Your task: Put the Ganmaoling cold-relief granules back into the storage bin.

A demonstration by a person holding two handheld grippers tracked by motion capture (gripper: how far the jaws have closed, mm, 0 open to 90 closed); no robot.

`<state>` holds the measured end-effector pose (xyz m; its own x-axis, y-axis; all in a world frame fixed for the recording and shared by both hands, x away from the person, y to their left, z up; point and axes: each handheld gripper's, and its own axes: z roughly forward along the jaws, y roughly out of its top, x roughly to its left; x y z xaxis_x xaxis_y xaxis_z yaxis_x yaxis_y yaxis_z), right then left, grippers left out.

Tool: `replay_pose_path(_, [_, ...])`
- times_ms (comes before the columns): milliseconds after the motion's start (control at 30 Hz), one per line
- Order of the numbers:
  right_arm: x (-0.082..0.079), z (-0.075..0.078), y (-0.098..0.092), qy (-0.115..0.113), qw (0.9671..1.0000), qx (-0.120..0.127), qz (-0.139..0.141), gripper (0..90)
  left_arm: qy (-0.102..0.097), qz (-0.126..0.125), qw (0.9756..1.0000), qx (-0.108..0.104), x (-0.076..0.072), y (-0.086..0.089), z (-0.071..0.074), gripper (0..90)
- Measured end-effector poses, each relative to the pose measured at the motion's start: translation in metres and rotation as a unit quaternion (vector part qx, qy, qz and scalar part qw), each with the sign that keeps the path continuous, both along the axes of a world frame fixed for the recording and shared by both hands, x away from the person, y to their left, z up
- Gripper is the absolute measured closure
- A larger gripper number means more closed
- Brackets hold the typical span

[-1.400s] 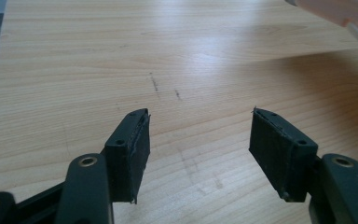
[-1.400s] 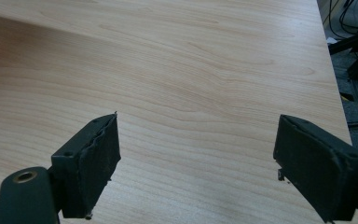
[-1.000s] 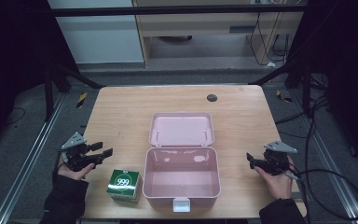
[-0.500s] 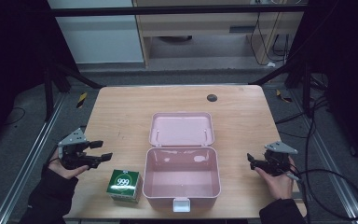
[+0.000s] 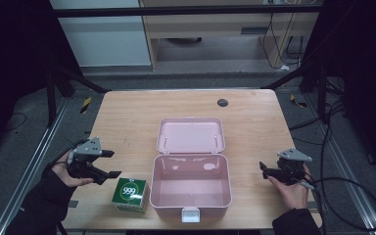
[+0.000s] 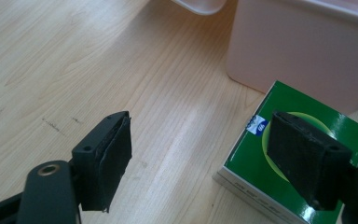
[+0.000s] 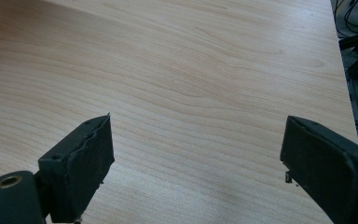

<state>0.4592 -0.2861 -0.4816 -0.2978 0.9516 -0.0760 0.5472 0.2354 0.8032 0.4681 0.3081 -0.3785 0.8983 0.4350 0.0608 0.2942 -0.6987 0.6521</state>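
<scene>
Two grippers wide, nothing held: left gripper (image 5: 108, 163), fingers just opening, hovers near counter's front-left corner; should straddle green box (image 5: 130, 195) squarely before closing; right gripper (image 5: 265, 170) idle.

Right tongs (image 7: 196, 163) wide apart, nothing between the jaws, above bare wooden table (image 7: 191, 70).

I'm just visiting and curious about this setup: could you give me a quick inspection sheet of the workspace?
Surface: wooden table, with a dark round spot near the far edge.
Job's things: green box beside an open pink case, apart from it.
Clutter: nothing seen.
Grippers: left gripper by the box, fingers just opening, nothing between them; right gripper open over bare wood.
Cables: one trails from the right gripper.
Surroundings: dark frame, cabinets behind.
</scene>
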Motion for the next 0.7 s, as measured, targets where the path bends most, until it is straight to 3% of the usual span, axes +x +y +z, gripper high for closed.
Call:
replay_pose_path(200, [0.0,0.001,0.0,-0.001,1.0,0.001,0.0,9.6,0.004,-0.028,0.999,0.034,-0.002,-0.007,0.007,20.6])
replay_pose_path(467, [0.0,0.0,0.0,0.003,1.0,0.001,0.001,9.0,0.018,-0.086,0.9933,0.076,-0.009,-0.02,0.01,18.3])
replay_pose_path(700, [0.0,-0.001,0.0,0.004,1.0,0.002,0.001,8.5,0.025,-0.117,0.9877,0.101,-0.014,-0.03,0.01,16.4])
